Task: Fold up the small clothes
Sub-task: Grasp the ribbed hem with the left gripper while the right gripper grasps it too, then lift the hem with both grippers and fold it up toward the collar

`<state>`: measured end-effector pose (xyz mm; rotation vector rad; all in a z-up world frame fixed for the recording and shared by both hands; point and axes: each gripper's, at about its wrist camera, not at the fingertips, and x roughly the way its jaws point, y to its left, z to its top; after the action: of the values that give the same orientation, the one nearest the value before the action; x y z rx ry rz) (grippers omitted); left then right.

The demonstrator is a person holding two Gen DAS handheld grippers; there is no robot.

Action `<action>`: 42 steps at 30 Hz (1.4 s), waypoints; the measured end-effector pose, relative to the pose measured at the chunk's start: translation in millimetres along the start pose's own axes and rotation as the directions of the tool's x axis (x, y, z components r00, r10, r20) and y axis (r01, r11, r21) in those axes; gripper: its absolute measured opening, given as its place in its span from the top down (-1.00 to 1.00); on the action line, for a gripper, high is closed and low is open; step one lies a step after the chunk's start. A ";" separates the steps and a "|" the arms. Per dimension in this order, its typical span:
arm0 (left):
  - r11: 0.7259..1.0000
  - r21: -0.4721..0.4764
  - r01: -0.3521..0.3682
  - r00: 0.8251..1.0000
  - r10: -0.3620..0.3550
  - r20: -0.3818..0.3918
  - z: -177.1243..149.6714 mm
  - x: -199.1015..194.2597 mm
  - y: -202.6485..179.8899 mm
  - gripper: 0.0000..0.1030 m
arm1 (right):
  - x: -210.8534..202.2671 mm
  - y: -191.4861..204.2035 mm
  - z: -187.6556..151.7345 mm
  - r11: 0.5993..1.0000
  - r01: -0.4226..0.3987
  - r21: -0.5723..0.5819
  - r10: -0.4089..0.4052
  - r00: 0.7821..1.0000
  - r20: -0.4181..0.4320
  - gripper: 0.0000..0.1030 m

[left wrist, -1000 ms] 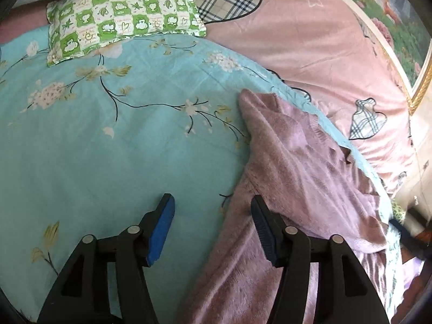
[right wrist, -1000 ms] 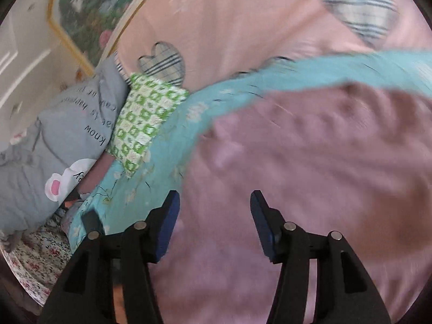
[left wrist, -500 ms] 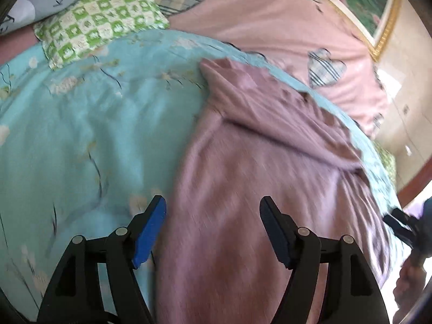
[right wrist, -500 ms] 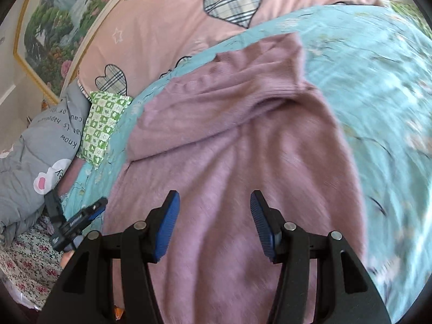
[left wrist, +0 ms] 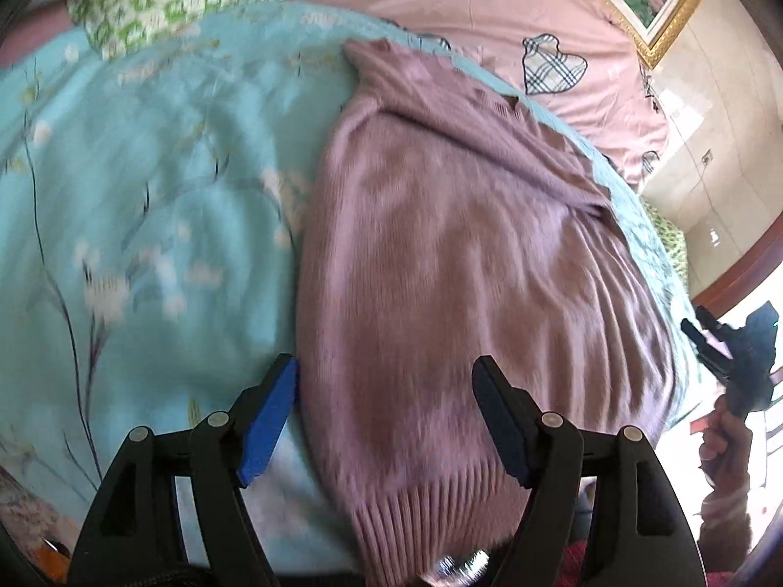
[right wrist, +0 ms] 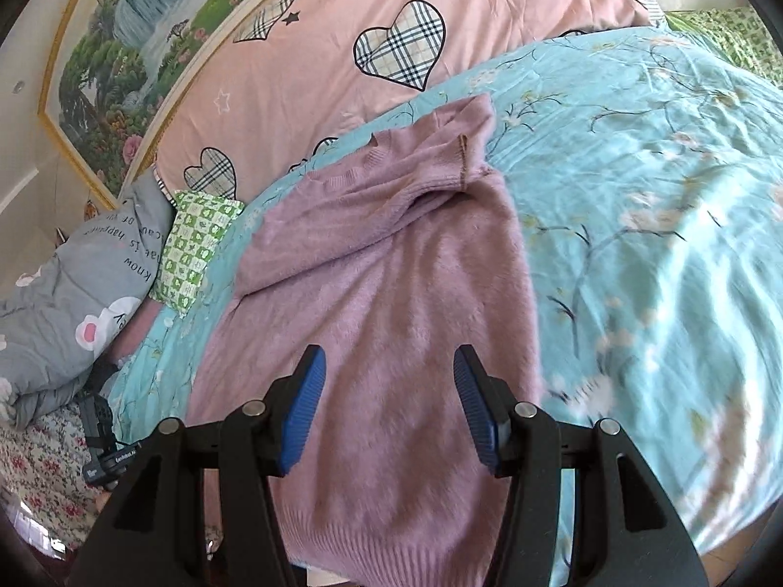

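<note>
A mauve knitted sweater (left wrist: 450,254) lies flat on a turquoise floral bedspread (left wrist: 147,225), its ribbed hem toward me and both sleeves folded across the chest at the far end. It also shows in the right wrist view (right wrist: 391,293). My left gripper (left wrist: 384,406) is open and empty, hovering over the hem's left part. My right gripper (right wrist: 389,406) is open and empty above the sweater's lower middle. The right gripper also appears at the right edge of the left wrist view (left wrist: 734,347), held in a hand.
A green checked pillow (right wrist: 195,239) and a grey quilt (right wrist: 63,293) lie at the bed's head. A pink sheet with plaid hearts (right wrist: 372,49) lies beyond the bedspread (right wrist: 660,225). A framed landscape picture (right wrist: 127,49) hangs behind. The bed edge is just below the hem.
Both grippers have pulled back toward the hem end of the sweater, so more of it shows. Both stayed open and empty. The sweater has not moved.
</note>
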<state>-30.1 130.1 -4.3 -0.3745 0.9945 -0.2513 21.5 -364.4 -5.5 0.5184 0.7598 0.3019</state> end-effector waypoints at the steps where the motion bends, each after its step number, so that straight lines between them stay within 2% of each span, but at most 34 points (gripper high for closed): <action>1: 1.000 -0.008 0.008 1.000 -0.008 -0.008 -4.4 -1.3 1.4 -0.43 | -3.2 -1.3 -3.5 1.000 0.001 -0.010 -0.002 1.000 -0.009 -0.08; 9: 1.000 0.017 0.024 0.999 -0.024 -0.032 -27.7 -7.5 -0.6 -0.43 | -19.6 -19.5 -32.1 1.000 -0.008 -0.018 0.006 0.995 -0.098 -0.08; 16: 0.994 0.060 0.094 0.995 -0.091 -0.038 -33.1 -1.6 -12.1 -0.44 | -16.4 -32.7 -54.4 0.997 -0.061 0.037 0.067 0.983 -0.172 -0.08; 19: 0.990 0.066 0.126 0.992 -0.124 -0.030 -30.7 1.8 -13.3 -0.43 | -2.7 -30.5 -67.0 0.985 -0.152 0.083 0.165 0.970 -0.179 -0.10; 23: 0.982 0.071 0.177 0.984 -0.174 -0.049 -28.8 -0.5 -10.0 -0.42 | 9.4 -22.5 -73.3 0.971 -0.220 0.094 0.234 0.957 -0.173 -0.11; 26: 0.978 0.062 0.197 0.979 -0.193 -0.066 -32.1 -0.9 -1.3 -0.34 | 7.3 -25.1 -73.3 0.971 -0.224 0.086 0.236 0.957 -0.169 -0.11; 31: 0.971 0.007 0.237 0.970 -0.237 -0.048 -34.3 -1.5 10.9 -0.26 | 1.6 -36.8 -72.0 0.961 -0.250 0.119 0.266 0.954 -0.142 -0.08; 33: 0.974 0.013 0.226 0.974 -0.225 -0.039 -34.3 -1.5 10.8 -0.04 | 5.3 -37.4 -71.7 0.956 -0.261 0.133 0.278 0.951 -0.134 -0.01; 35: 0.977 0.024 0.210 0.977 -0.209 -0.042 -34.2 -0.8 12.3 0.41 | 7.1 -38.0 -73.2 0.957 -0.253 0.140 0.272 0.952 -0.140 0.23; 37: 0.977 0.009 0.215 0.976 -0.214 -0.050 -34.5 -1.2 19.9 0.67 | 9.2 -41.3 -76.5 0.960 -0.240 0.147 0.263 0.949 -0.171 0.72; 42: 0.958 -0.080 0.275 0.960 -0.279 -0.033 -35.8 -3.5 35.9 0.87 | -0.5 -47.4 -80.0 0.948 -0.271 0.170 0.296 0.943 -0.150 0.84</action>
<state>-61.1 157.2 -34.1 -0.5802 0.9953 -0.4787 -32.8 -377.3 -79.8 0.7512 0.8815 0.5690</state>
